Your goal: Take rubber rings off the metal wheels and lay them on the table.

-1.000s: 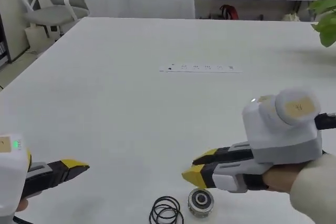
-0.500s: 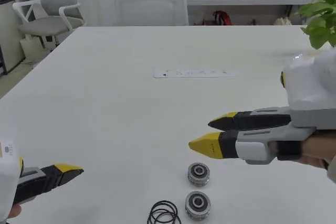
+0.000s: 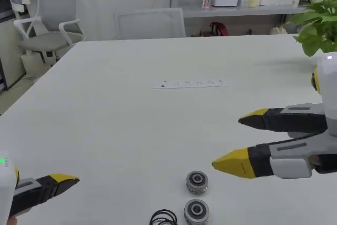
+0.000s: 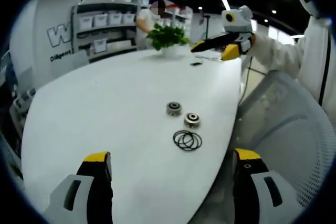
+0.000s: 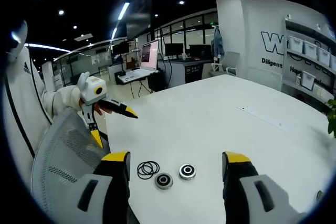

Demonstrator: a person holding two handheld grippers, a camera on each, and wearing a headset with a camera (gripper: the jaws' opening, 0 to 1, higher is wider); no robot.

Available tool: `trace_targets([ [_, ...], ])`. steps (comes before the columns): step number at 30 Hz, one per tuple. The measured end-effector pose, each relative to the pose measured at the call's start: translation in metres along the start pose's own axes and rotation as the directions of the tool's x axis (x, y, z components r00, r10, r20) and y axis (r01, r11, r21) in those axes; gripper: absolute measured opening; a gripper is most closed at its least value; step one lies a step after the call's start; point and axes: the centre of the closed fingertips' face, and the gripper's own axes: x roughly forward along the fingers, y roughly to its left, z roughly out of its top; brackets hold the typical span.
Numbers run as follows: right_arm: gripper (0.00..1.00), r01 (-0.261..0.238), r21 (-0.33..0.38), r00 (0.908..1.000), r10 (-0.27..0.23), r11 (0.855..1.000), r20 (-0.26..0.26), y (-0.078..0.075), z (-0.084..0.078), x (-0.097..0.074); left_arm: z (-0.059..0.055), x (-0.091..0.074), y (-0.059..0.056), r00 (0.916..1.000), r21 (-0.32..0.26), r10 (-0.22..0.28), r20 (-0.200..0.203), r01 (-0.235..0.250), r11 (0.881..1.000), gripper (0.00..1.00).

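The right gripper [image 3: 226, 142] comes in from the right edge of the head view. Its fingers [image 3: 237, 162] are spread apart with nothing between them. Their yellow tips point left, and the lower tip sits above and just right of the upper wheel.

The left gripper [image 4: 171, 157] has its fingers [image 4: 97, 161] wide apart and empty in its own view. In the head view it sits in the lower left corner, well apart from the wheels and rings.

The two wheels [image 3: 197, 181] lie one below the other at the bottom centre of the head view, near each other but not touching. The rings [image 3: 163, 217] are a small heap of black loops on the desk [image 3: 105, 109], just left of the lower wheel. The bottom of the frame cuts them off. Whether either wheel carries a ring is too small to tell.

In the left gripper view the rings lie closest to the desk's near edge, which curves down the right of the frame. A mesh chair back [image 4: 283, 124] stands just past that edge.

In the head view, bare white desk spreads across the middle and the left, between the two grippers and above the wheels. A thin strip [image 3: 190, 83] lies flush in the desk at centre. The far edge runs across the upper part of the frame. Beyond it an office chair [image 3: 50, 25] stands at the upper left, and a plant [image 3: 316, 17] hangs in at the upper right.
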Motion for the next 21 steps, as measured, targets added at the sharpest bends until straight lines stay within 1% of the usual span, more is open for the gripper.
trace_targets([
  [3,0.73,0.014,-0.019,0.9999,-0.014,1.0,-0.009,-0.002,-0.005,-0.008,-0.002,-0.002,0.0,1.0,-0.005,0.009,-0.002,-0.009,1.0,0.97],
  [5,0.74,0.021,-0.018,0.9997,-0.022,1.0,-0.014,-0.005,-0.009,-0.012,-0.004,-0.004,0.0,0.9999,-0.01,0.014,-0.005,-0.014,1.0,0.97],
  [7,0.75,0.032,-0.009,0.9992,-0.032,0.999,-0.022,-0.008,-0.016,-0.017,-0.003,-0.006,0.0,0.9996,-0.019,0.027,0.006,-0.027,0.999,0.97],
  [9,0.76,0.047,-0.01,0.998,-0.047,0.999,-0.041,-0.011,-0.025,-0.021,-0.003,-0.007,0.0,0.9992,-0.031,0.037,0.015,-0.037,0.999,0.97],
  [11,0.78,0.073,-0.007,0.9948,-0.073,0.997,-0.07,-0.017,-0.037,-0.025,-0.004,-0.008,-0.001,0.999,-0.035,0.041,0.018,-0.041,0.999,0.97],
  [13,0.8,0.086,0.01,0.9926,-0.085,0.996,-0.087,-0.02,-0.048,-0.028,-0.005,-0.009,-0.002,0.9989,-0.041,0.044,0.014,-0.044,0.998,0.97],
  [15,0.82,0.105,0.027,0.9906,-0.102,0.994,-0.091,-0.023,-0.056,-0.031,-0.007,-0.01,-0.003,0.9987,-0.044,0.05,0.011,-0.05,0.998,0.97],
  [18,0.83,0.114,0.052,0.9883,-0.108,0.992,-0.108,-0.023,-0.07,-0.033,-0.007,-0.01,-0.005,0.9985,-0.047,0.053,0.012,-0.052,0.998,0.97],
  [21,0.83,0.116,0.085,0.9857,-0.104,0.99,-0.133,-0.019,-0.087,-0.035,-0.009,-0.011,-0.005,0.9978,-0.054,0.065,0.011,-0.064,0.996,0.95],
])
